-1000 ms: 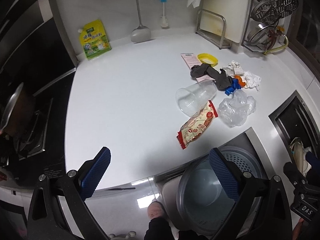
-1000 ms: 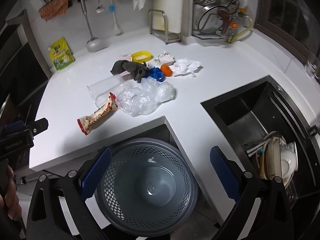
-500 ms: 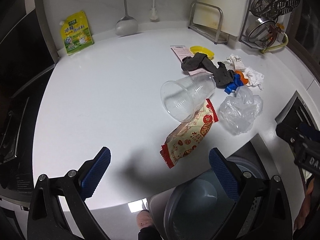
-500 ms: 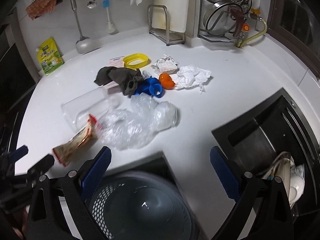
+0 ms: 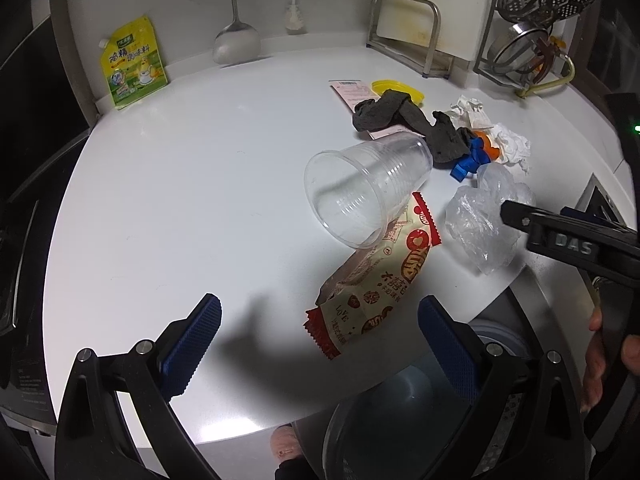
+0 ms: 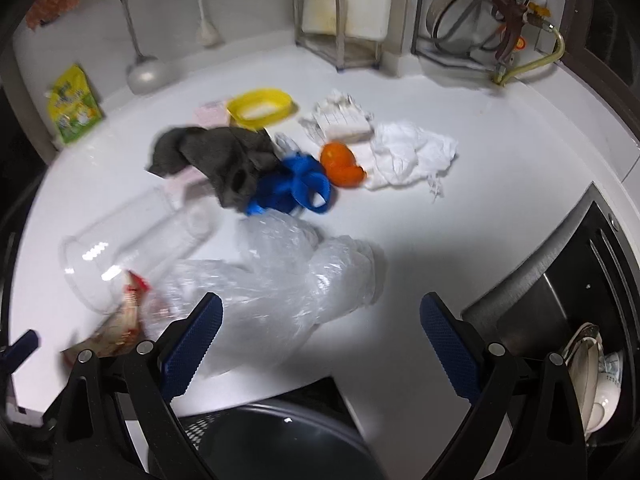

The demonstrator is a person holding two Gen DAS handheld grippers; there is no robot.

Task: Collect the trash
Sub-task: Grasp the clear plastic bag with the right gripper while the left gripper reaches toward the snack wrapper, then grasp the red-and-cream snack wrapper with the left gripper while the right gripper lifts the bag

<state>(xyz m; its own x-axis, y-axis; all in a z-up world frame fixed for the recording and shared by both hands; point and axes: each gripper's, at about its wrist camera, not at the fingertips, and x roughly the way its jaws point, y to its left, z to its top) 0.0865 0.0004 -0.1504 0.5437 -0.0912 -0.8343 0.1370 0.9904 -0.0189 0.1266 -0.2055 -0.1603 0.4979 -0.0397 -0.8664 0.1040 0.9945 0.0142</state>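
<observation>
We are only beginning: both the left hand-held gripper (image 5: 320, 344) and right hand-held gripper (image 6: 320, 344) are hanging spread and empty, while the cup (image 5: 366, 190), wrapper (image 5: 374, 280), plastic bag (image 6: 280, 280) and tissues (image 6: 408, 156) are lying on the table (image 5: 180, 184), the bin (image 6: 280, 440) waiting below.

Ahead of me a white surface (image 5: 180, 200) fills the view. At eleven o'clock a yellow seasoning pouch (image 5: 132, 69) leans against the back wall. A metal ladle (image 5: 236, 42) hangs at twelve o'clock. A steel rack (image 5: 404, 36) holds a pale cutting board at one o'clock. At four o'clock a dark sink (image 6: 560, 312) holds dishes.
</observation>
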